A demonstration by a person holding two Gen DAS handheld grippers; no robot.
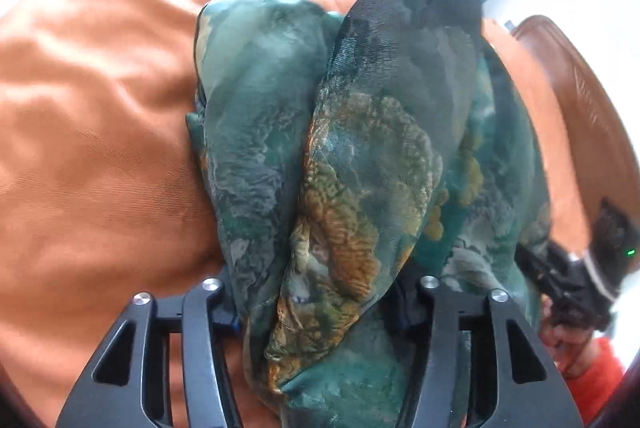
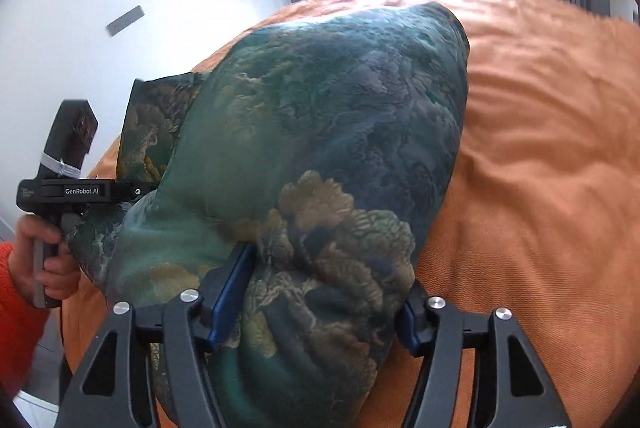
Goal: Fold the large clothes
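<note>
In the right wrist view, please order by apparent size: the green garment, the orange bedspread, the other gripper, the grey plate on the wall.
1. Bedspread and garment: similar; the garment is nearer the camera, so unsure.
2. Left gripper.
3. Plate.

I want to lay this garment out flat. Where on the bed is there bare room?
Bare orange bedspread stretches right of the green garment in the right wrist view, up to the window, and left of it in the left wrist view. The near edge is crowded: both the left gripper and right gripper have bunched cloth between their fingers.
</note>
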